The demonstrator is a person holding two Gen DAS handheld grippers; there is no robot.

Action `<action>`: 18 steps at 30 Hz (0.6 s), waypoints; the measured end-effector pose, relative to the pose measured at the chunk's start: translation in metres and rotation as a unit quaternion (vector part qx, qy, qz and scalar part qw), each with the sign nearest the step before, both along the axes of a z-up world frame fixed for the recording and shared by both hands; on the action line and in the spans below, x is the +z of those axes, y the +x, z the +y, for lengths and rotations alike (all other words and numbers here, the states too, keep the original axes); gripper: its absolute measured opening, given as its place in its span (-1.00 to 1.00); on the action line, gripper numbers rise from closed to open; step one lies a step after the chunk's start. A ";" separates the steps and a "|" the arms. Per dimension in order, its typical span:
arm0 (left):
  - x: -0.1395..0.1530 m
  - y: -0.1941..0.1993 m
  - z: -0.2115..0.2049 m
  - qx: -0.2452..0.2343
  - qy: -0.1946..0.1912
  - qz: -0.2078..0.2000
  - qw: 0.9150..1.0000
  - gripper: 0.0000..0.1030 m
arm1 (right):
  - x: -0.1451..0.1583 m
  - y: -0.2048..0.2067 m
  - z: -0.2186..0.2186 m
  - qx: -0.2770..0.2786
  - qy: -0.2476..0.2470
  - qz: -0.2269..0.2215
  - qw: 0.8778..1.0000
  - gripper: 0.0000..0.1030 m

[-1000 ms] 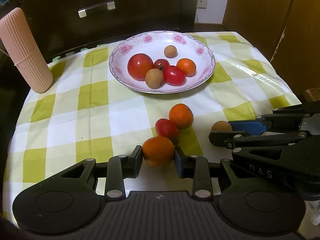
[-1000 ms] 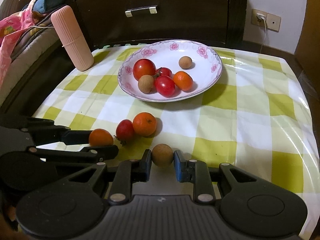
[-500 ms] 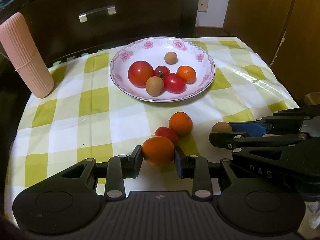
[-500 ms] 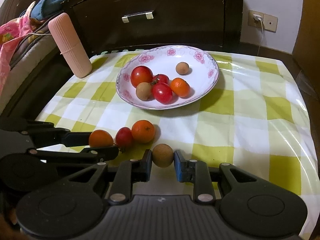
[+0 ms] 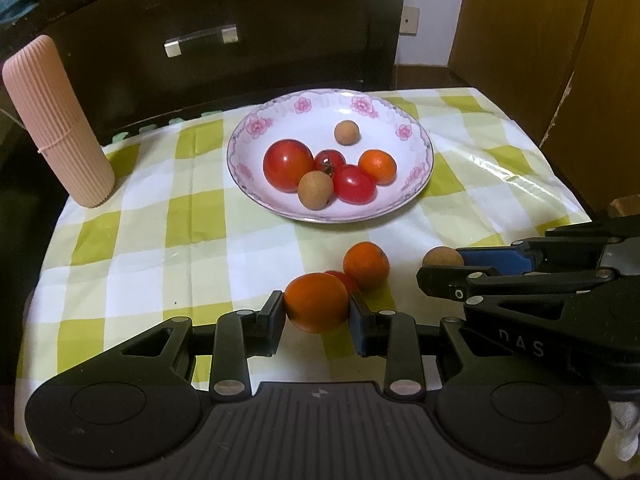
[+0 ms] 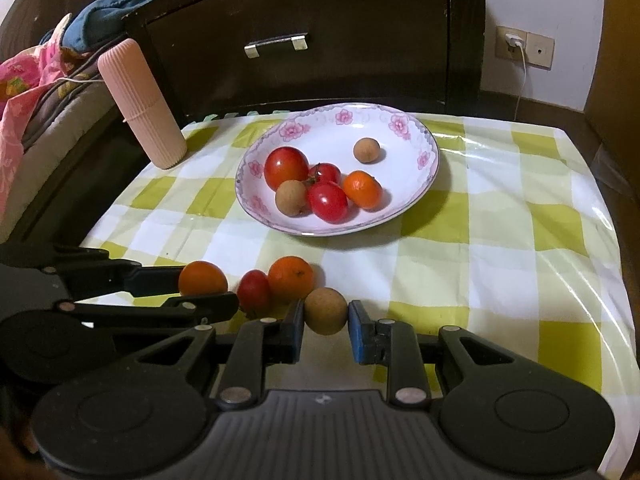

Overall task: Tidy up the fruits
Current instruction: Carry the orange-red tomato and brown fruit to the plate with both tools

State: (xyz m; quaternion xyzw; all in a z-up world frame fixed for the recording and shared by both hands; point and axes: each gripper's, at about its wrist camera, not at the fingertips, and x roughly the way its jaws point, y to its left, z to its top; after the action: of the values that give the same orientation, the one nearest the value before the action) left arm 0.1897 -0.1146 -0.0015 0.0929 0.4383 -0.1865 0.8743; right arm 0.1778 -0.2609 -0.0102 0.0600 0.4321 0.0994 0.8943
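Both wrist views: table point(image 5: 132, 236), shared.

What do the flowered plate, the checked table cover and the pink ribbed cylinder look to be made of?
Plate: likely glazed ceramic, white and glossy with printed pink flowers. Table cover: cloth pattern under what looks like clear plastic film, given its creased shiny glare. Pink ribbed cylinder: probably matte plastic or silicone; hard to tell.

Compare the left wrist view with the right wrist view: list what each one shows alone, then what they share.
Left wrist only: wooden panels at the right.
Right wrist only: a wall socket with a plugged charger; bundled clothes.
Both: the flowered plate holding six fruits, the pink ribbed case, left gripper clamping an orange fruit, right gripper clamping a longan.
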 end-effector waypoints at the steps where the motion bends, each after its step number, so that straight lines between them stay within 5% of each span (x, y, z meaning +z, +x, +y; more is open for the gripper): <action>1: 0.001 0.001 0.000 0.000 0.000 -0.001 1.000 -0.22 | 0.001 0.001 0.000 -0.001 0.000 -0.001 1.000 -0.47; 18: 0.017 0.049 -0.017 0.019 -0.027 -0.025 0.999 -0.23 | 0.017 0.049 -0.020 -0.028 0.020 -0.030 0.999 -0.47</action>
State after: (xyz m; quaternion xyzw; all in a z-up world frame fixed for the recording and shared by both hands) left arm 0.2390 -0.1316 0.0153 0.0659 0.4132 -0.1792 0.8904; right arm 0.2270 -0.2807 0.0064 0.0867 0.4012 0.0848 0.9079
